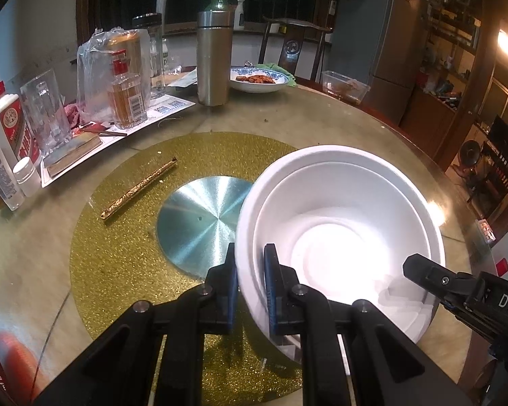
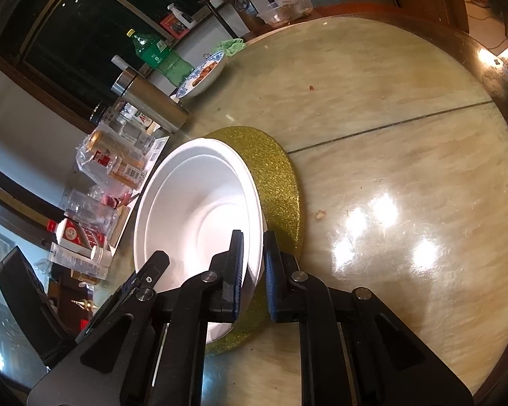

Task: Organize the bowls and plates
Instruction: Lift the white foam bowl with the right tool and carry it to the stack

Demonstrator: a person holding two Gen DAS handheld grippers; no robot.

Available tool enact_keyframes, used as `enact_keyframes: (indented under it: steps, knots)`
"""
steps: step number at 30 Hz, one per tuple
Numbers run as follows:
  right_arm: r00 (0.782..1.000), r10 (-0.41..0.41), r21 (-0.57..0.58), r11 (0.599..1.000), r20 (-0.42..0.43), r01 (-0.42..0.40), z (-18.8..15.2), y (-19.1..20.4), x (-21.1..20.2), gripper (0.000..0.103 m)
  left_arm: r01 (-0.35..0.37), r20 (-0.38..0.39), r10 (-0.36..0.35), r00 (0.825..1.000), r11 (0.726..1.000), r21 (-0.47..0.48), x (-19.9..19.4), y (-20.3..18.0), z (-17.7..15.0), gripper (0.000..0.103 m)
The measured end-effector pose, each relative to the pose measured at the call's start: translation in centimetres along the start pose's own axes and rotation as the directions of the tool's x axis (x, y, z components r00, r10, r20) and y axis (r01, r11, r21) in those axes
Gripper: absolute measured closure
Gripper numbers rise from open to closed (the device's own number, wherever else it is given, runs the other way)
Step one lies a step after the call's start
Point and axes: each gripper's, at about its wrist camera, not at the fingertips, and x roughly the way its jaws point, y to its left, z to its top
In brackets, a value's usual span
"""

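Two white bowls (image 1: 338,209), one nested in the other, sit over the right side of a gold glitter turntable mat (image 1: 118,253). My left gripper (image 1: 250,248) is shut on the bowls' left rim, one finger inside and one outside. In the right wrist view my right gripper (image 2: 254,235) is shut on the opposite rim of the white bowls (image 2: 193,209) in the same way. Each gripper shows in the other's view: the right gripper (image 1: 420,270) at the far rim, the left gripper (image 2: 159,258) at lower left. Whether the bowls touch the mat I cannot tell.
A gold stick (image 1: 139,187) lies on the mat beside its silver centre disc (image 1: 199,223). Bottles, glasses and a steel flask (image 1: 212,57) crowd the table's far left. A blue-and-white plate with food (image 1: 257,79) and a clear plastic box (image 1: 343,86) stand at the back.
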Motion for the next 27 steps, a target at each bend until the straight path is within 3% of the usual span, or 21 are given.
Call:
enact_keyframes:
  steps: [9, 16, 27]
  knots:
    - [0.999, 0.026, -0.009, 1.000, 0.032, -0.025, 0.1, 0.1, -0.9, 0.091, -0.017, 0.048, 0.016, 0.999, 1.000, 0.020, -1.5, -0.8, 0.2, 0.091]
    - [0.996, 0.078, 0.002, 0.997, 0.045, -0.078, 0.3, 0.2, -1.8, 0.092, -0.081, 0.080, 0.076, 0.994, 0.995, 0.054, -3.2, -1.7, 0.3, 0.091]
    - [0.985, 0.170, -0.072, 0.983, -0.012, -0.170, -1.1, 2.6, -1.8, 0.093, -0.177, 0.107, 0.174, 0.979, 0.984, 0.018, -6.7, 0.5, -0.6, 0.091]
